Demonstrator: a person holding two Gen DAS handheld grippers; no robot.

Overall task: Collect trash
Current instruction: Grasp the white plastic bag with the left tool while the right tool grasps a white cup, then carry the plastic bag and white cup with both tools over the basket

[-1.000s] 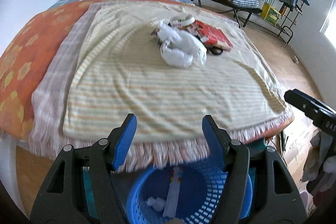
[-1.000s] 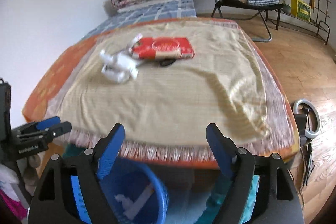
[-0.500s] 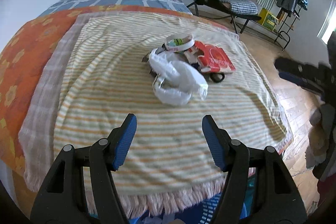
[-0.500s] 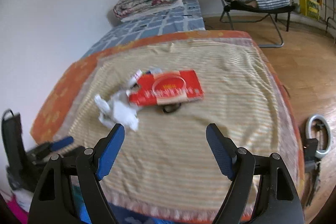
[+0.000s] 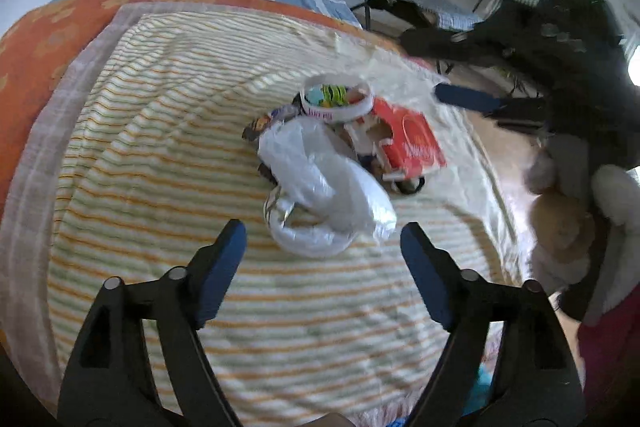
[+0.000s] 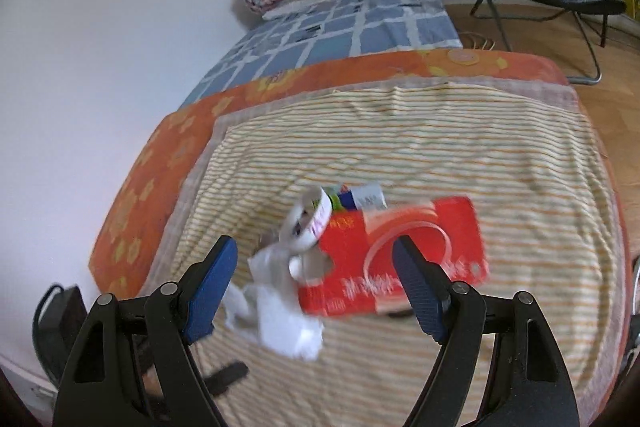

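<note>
Both grippers (left [image 5: 320, 247], right [image 6: 314, 267]) are hovering over the bed [image 5: 120, 155], fingers spread; bag [image 5: 324, 195] is slippery, box [image 6: 400, 259] overlapping it, risking dragging both.

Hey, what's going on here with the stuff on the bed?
A person is collecting trash with a handheld gripper in each hand. Both the left gripper and right gripper are open and empty, aimed at a small pile on the striped blanket: a crumpled white plastic bag, a red box and a round white cup. Nothing from the pile has been picked up yet.
</note>
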